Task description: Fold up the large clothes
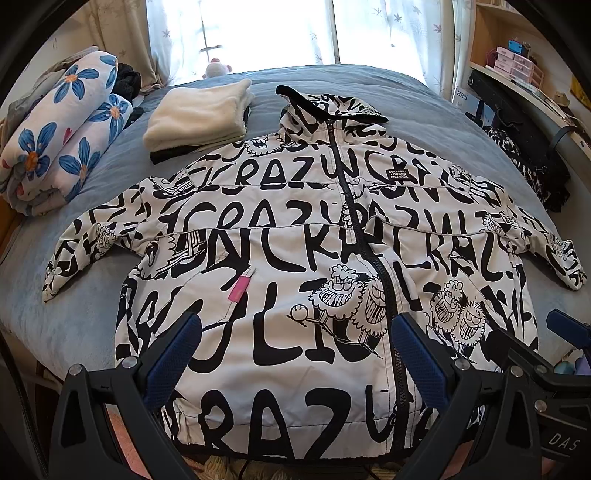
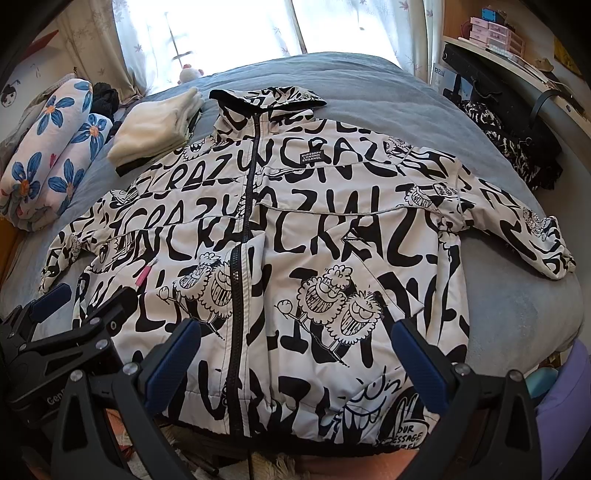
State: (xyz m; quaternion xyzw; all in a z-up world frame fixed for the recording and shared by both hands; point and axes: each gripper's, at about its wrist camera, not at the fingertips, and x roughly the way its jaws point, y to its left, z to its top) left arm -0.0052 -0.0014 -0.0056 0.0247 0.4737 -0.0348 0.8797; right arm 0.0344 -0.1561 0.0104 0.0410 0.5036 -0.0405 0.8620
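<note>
A large white zip-up hooded jacket (image 1: 288, 236) with black lettering and cartoon prints lies flat, front up, on the blue bed, sleeves spread to both sides, hood toward the window. It also shows in the right wrist view (image 2: 314, 236). My left gripper (image 1: 295, 332) is open and empty, hovering over the jacket's lower left front near the hem. My right gripper (image 2: 295, 339) is open and empty over the lower right front. The right gripper shows at the right edge of the left wrist view (image 1: 546, 350); the left gripper shows at the left of the right wrist view (image 2: 74, 310).
A folded white fleece (image 1: 199, 114) lies by the jacket's left shoulder. A rolled blue-flowered quilt (image 1: 59, 133) lies at the bed's left edge. A black-and-white garment (image 1: 524, 166) hangs at the right. A desk with shelves (image 1: 517, 62) stands beyond. The window and curtains (image 1: 258, 33) are behind the bed.
</note>
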